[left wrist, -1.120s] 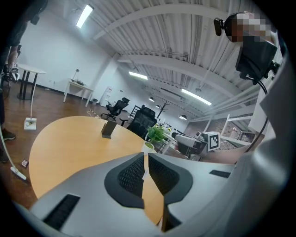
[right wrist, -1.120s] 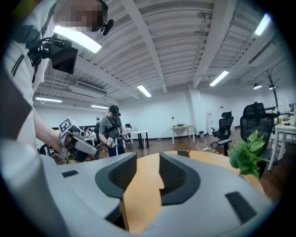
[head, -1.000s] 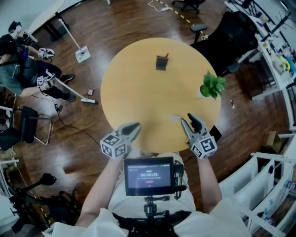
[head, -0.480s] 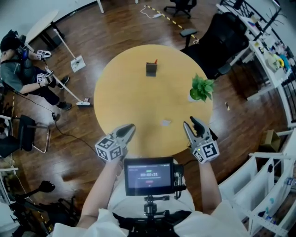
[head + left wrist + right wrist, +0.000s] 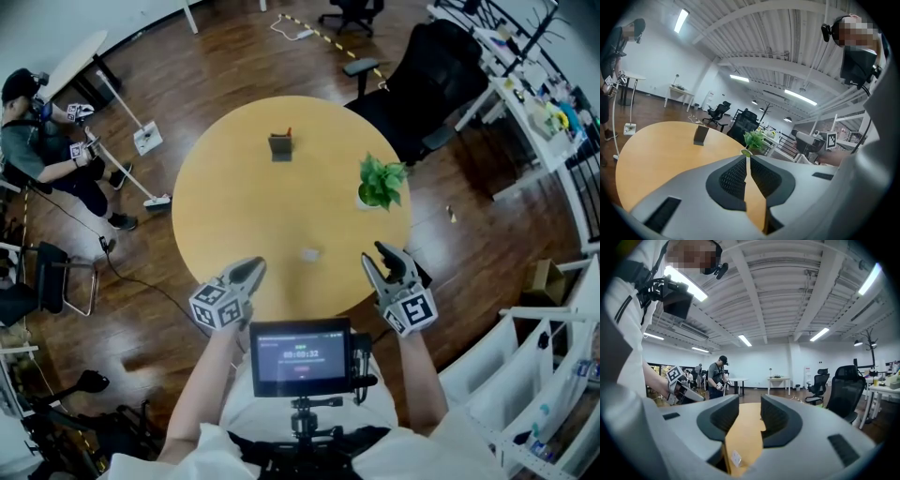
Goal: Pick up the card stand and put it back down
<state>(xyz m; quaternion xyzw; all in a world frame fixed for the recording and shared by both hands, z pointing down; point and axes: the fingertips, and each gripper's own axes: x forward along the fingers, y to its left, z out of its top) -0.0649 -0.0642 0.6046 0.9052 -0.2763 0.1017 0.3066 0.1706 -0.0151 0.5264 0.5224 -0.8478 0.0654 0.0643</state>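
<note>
Lit by ceiling strips [image 5: 824, 333]; floored in dark wood [image 5: 234, 56]; furnished with 1 round worktop [image 5: 234, 216], black office chairs [image 5: 441, 75] far, white shelving [image 5: 553, 321] right.

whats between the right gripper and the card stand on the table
Head view: only bare tabletop between the right gripper and the card stand; the potted plant and small white slip sit off that line.

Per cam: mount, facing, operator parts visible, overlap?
Head view: on head, steeply down at table; forearms, left gripper, right gripper, screen.
Left gripper view: on it, across table at card stand, plant; own shut jaws.
Right gripper view: on it, across table at standing person; own open jaws.
Shared: head and left gripper views show card stand, plant.
</note>
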